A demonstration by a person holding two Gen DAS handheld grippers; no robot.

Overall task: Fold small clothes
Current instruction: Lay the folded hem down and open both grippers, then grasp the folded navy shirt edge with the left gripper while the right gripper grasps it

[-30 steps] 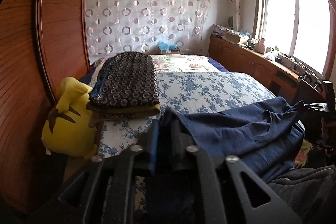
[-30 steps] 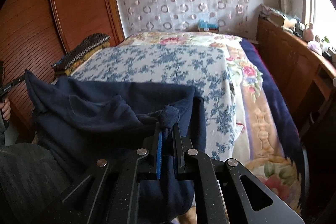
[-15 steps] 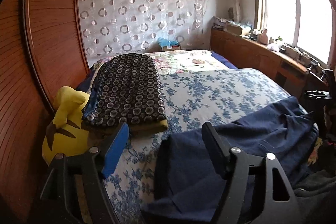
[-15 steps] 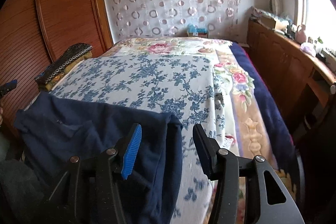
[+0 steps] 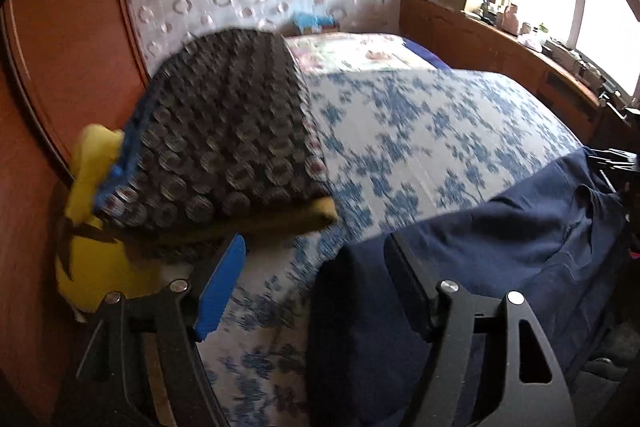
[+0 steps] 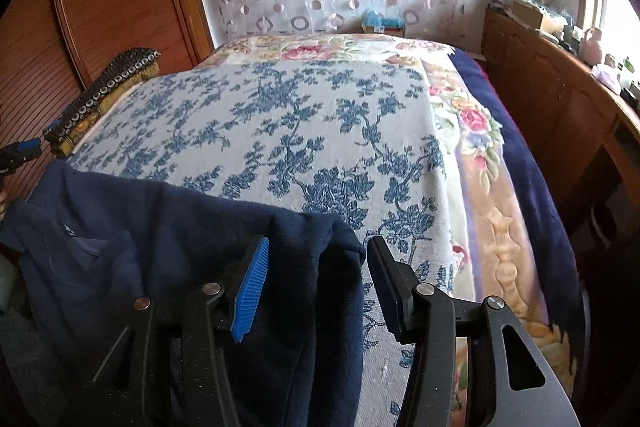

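Observation:
A dark navy garment [image 5: 500, 251] lies draped over the near edge of the bed; it also shows in the right wrist view [image 6: 168, 251]. My left gripper [image 5: 316, 259] is open and empty above the garment's left end. My right gripper [image 6: 318, 263] is open and empty above the garment's right end, with cloth lying between and below the jaws. The left gripper's tip [image 6: 20, 151] shows at the far left of the right wrist view.
The bed carries a blue-flowered white cover [image 6: 300, 131]. A folded stack with a dark circle-patterned cloth on top [image 5: 228, 147] sits at the bed's left side, beside a yellow plush toy [image 5: 88, 255]. A wooden wardrobe [image 5: 48, 75] stands left; a wooden sideboard [image 6: 560, 99] stands right.
Both grippers were shut on the navy garment a second ago and have opened and let it go. The garment now rests on the bed edge. The left view has shifted closer to the folded stack.

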